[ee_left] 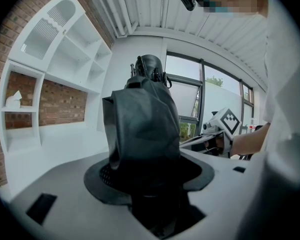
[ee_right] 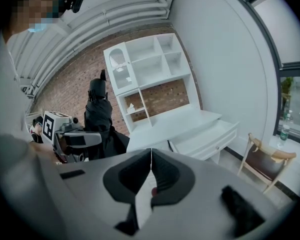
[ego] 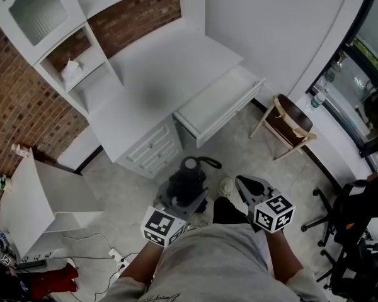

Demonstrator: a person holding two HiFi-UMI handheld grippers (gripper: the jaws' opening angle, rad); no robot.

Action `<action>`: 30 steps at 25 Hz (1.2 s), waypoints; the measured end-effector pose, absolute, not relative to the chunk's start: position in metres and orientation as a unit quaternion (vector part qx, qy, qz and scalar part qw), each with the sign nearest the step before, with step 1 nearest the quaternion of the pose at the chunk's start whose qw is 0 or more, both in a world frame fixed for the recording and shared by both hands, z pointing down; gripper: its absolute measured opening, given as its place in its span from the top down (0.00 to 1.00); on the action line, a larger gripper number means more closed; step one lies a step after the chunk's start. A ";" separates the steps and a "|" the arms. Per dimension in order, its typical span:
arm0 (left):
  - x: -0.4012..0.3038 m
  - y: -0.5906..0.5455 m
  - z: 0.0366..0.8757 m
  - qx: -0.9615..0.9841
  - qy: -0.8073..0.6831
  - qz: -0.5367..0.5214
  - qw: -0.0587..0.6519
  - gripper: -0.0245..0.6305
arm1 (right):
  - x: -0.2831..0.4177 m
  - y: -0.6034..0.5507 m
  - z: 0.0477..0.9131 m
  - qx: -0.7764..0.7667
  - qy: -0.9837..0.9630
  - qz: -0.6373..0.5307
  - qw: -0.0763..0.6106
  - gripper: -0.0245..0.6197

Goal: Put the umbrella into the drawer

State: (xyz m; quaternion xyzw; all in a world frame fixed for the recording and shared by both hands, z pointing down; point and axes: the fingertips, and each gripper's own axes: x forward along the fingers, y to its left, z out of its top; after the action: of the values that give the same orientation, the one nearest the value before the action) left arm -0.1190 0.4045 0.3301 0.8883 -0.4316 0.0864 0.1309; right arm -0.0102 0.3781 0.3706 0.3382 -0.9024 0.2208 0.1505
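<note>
Gripping umbrella [ee_left: 145, 129] in left tool [ee_left: 148, 183]; right tool [ee_right: 151, 170] clenched empty; drawer [ego: 217, 102] open, chair [ego: 290, 124] beside.

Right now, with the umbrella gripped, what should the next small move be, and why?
Probably carry the umbrella forward toward the drawer: the left gripper holds it, and the drawer stands open, some way ahead.

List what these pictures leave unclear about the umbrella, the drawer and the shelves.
- Umbrella: its lower end, head view, hidden behind the left gripper holding it.
- Drawer: its rear part, head view, under the desktop.
- White thing in the shelving: too small to name in any view.
</note>
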 end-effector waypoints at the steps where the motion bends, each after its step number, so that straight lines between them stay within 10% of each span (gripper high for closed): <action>1: -0.120 0.402 0.331 0.888 -0.433 0.086 0.132 0.54 | -0.011 0.375 0.371 0.337 -0.903 0.221 0.150 0.92; 30: -0.075 0.126 0.338 0.859 -0.483 0.078 0.150 0.54 | 0.043 0.087 0.386 0.291 -0.918 0.222 0.152 0.92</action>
State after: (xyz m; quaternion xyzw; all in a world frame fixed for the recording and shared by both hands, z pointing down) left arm -0.0747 0.1256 0.3378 0.8594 -0.4827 0.0780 0.1498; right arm 0.0429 0.0869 0.3857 0.2905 -0.9184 0.2217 0.1518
